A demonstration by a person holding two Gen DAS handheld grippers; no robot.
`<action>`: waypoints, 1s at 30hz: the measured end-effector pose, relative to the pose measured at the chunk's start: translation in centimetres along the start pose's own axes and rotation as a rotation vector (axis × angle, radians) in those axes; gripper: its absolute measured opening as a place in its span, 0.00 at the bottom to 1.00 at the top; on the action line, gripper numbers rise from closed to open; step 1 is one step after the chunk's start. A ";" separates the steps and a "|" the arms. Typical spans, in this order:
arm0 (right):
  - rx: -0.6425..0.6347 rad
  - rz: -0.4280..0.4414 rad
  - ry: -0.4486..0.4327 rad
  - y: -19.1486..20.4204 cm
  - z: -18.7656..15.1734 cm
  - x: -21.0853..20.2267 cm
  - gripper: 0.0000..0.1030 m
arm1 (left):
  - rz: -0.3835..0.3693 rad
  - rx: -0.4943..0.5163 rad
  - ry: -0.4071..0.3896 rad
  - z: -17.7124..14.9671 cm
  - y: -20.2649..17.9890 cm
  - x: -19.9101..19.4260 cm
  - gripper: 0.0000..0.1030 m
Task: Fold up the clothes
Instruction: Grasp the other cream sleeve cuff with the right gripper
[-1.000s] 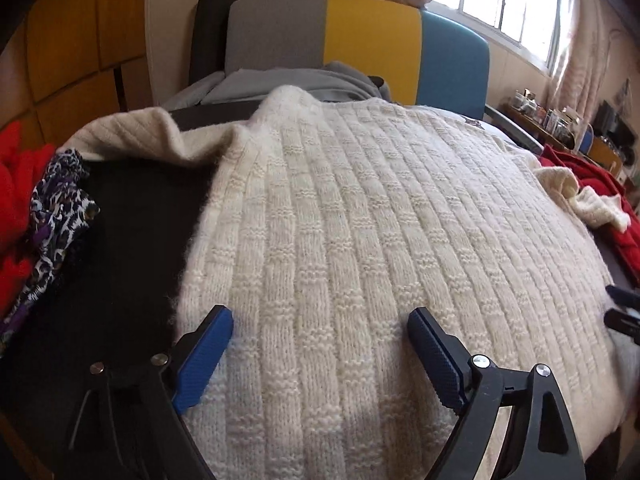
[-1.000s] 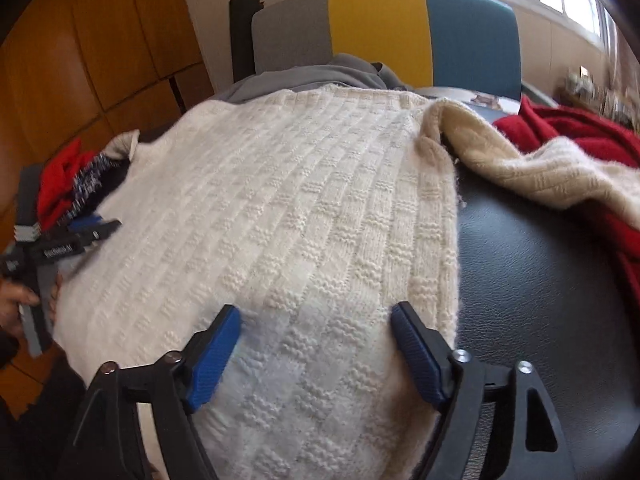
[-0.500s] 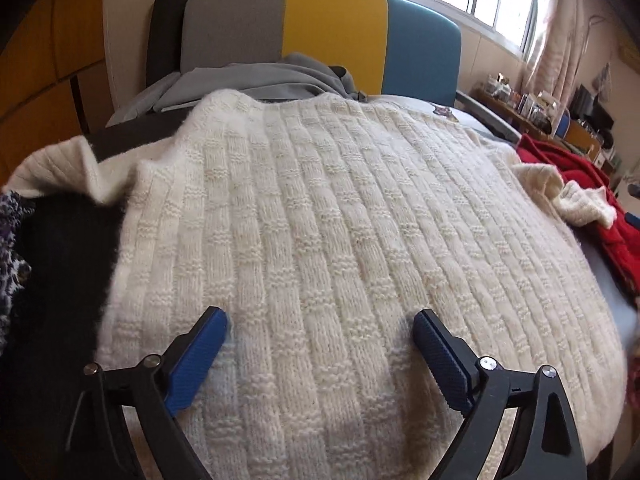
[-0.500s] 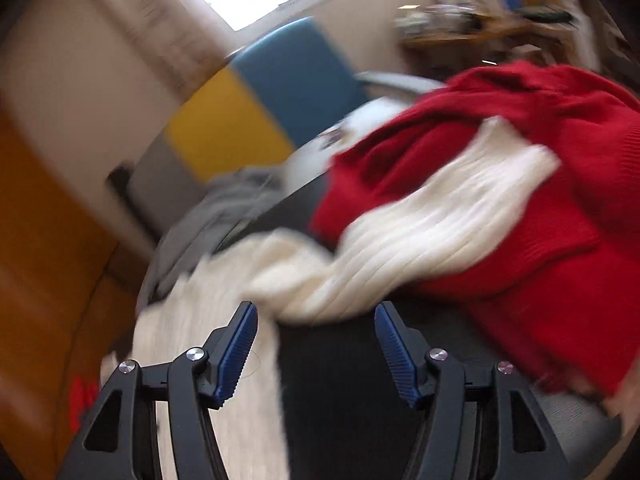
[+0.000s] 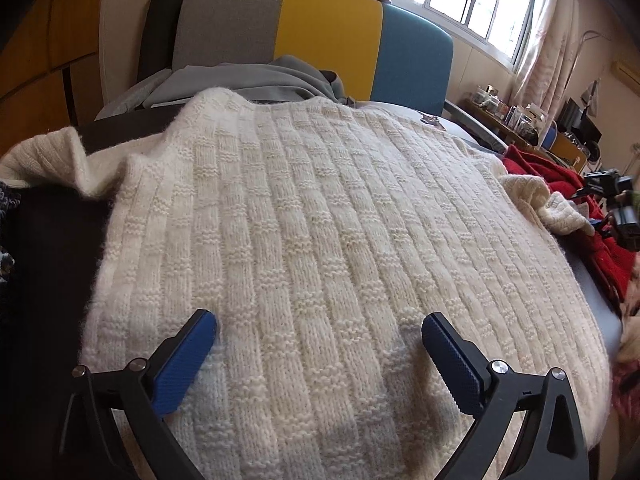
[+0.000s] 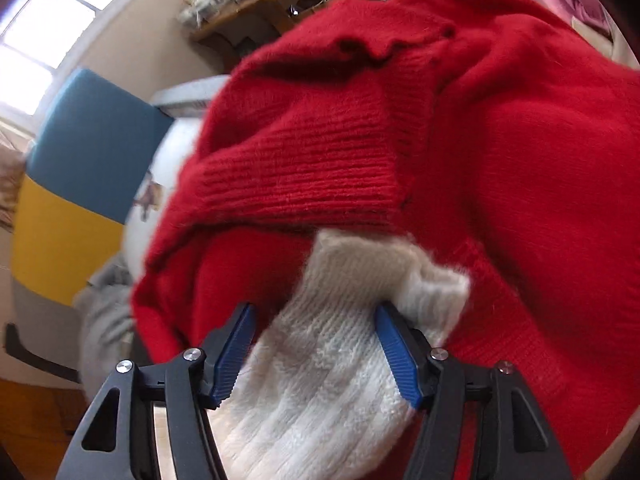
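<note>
Lying flat, the cream sweater spreads unfolded across the bed, its right sleeve resting on a red sweater. Left gripper hovers spread; right gripper straddles the cuff, unclosed. Sleeves and body remain to fold.

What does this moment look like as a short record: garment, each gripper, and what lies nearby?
garment: cream sweater spread flat on a dark surface
left gripper: open, over the sweater's near part
right gripper: open, fingers either side of the sweater's sleeve, not closed on it
under the sleeve: red sweater
behind: grey garment, headboard in grey, yellow and blue
fold: none visible yet
</note>
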State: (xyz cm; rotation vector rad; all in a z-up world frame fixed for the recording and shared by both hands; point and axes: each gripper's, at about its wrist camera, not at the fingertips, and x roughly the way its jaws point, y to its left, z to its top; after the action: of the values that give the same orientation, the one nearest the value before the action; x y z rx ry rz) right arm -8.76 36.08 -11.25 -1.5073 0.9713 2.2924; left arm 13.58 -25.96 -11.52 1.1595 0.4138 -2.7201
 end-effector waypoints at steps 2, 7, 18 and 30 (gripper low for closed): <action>-0.097 -0.046 -0.008 1.5 -0.3 0.7 0.80 | -0.004 -0.005 -0.003 0.0 0.0 0.0 1.00; -0.288 -0.180 -0.064 3.4 -2.1 1.1 0.54 | -0.014 -0.015 -0.008 -0.1 0.2 -0.1 1.00; -0.003 0.475 -0.230 -4.7 -3.9 -4.7 0.17 | -0.019 -0.020 -0.012 -0.2 0.1 0.0 1.00; -0.957 0.880 -0.025 17.5 -20.4 -10.2 0.19 | -0.024 -0.025 -0.007 -0.1 0.3 -0.1 1.00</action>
State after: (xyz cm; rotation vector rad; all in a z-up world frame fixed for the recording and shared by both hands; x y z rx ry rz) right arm 1.45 11.53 -0.37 -1.4482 0.5719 3.7762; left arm 13.77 -26.22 -11.53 1.1461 0.4626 -2.7307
